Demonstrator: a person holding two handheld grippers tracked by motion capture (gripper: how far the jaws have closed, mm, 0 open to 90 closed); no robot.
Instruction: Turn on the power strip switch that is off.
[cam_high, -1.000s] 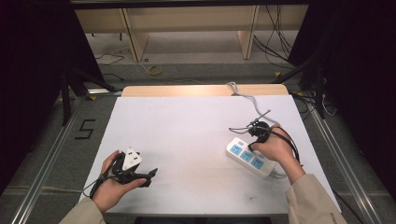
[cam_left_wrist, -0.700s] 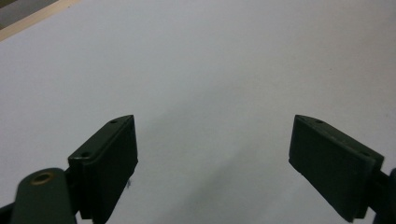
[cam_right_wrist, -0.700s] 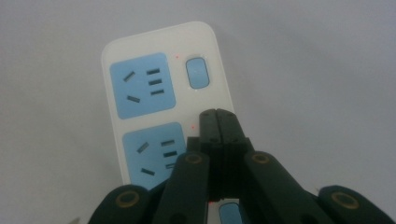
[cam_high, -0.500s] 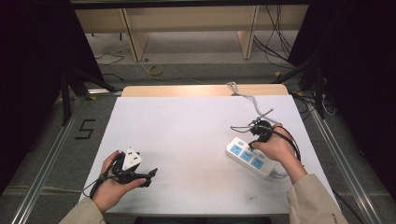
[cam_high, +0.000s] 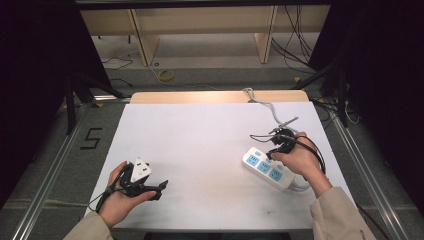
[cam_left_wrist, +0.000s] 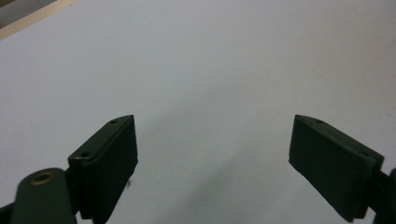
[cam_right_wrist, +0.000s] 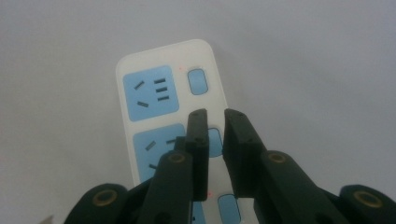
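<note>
left gripper (cam_high: 160, 187) at 7 o'clock, jaws wide apart, empty, right gripper (cam_right_wrist: 215, 122) nearly closed, gripping nothing, over white power strip (cam_right_wrist: 163, 93) at 4 o'clock

Looked like a lab or test bay, not a home. White table (cam_high: 210, 150) with a bare wood strip at its far edge, sat between metal floor rails (cam_high: 47, 165). A "5" (cam_high: 91, 138) was taped on the grey floor off the table's left edge. Black curtains (cam_high: 35, 75) closed both sides. Loose cables (cam_high: 295, 42) ran over the floor past the far edge, under plain wooden benches (cam_high: 200, 20).
</note>
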